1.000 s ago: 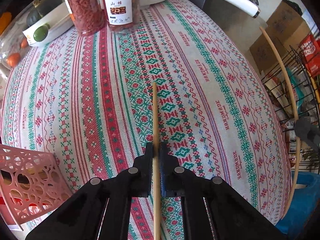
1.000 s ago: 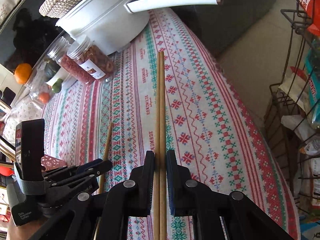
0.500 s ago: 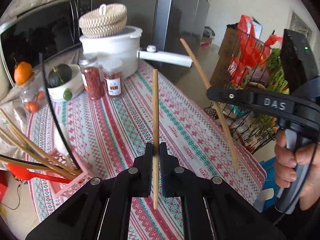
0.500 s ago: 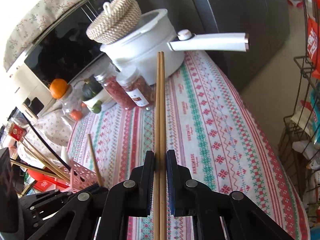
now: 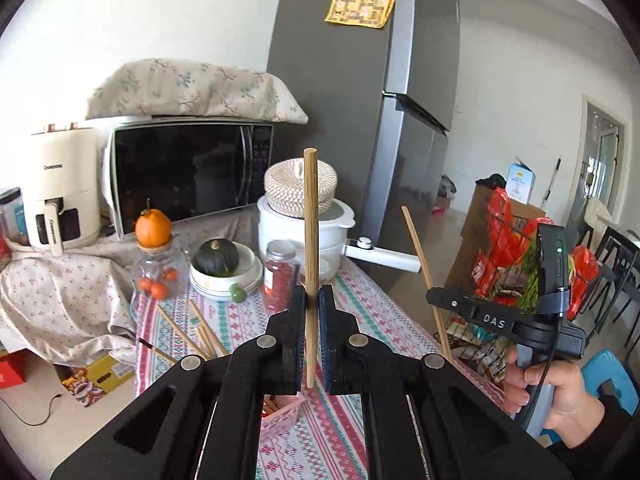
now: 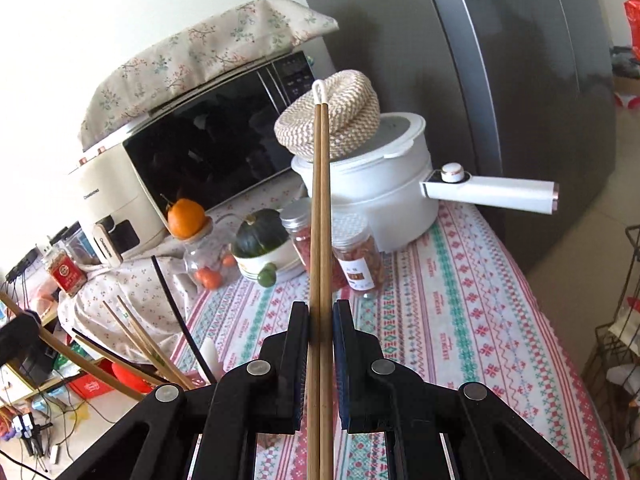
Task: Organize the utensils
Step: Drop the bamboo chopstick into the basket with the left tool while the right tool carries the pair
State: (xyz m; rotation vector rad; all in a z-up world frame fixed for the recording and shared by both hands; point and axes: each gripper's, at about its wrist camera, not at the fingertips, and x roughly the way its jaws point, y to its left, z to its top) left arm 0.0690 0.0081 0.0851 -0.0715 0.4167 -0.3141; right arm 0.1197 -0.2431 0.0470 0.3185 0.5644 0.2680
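Both pairs of jaws are clamped on wood: the left gripper (image 5: 308,340) pinches a single chopstick (image 5: 310,240) that stands upright through its pads, and the right gripper (image 6: 320,344) pinches a pair of chopsticks (image 6: 321,220) lying side by side, tips pointing to twelve o'clock. In the left wrist view the right hand (image 5: 552,388) sits at four o'clock around its handle, its pair (image 5: 424,276) slanting up toward one o'clock. A pink perforated basket (image 5: 280,412) peeks out just under the left jaws, and more chopsticks (image 6: 140,340) already lean out of it at eight o'clock in the right wrist view, beside a black one (image 6: 176,312). The step in hand looks like dropping these sticks into that basket — so each gripper should probably be carried over the opening, with the lower ends aimed inside the rim before the jaws part. Letting go low would keep the sticks from bouncing onto the patterned tablecloth (image 6: 460,300). The pair may splay on release; one gripper at a time seems safer, away from the spice jars (image 6: 356,256).
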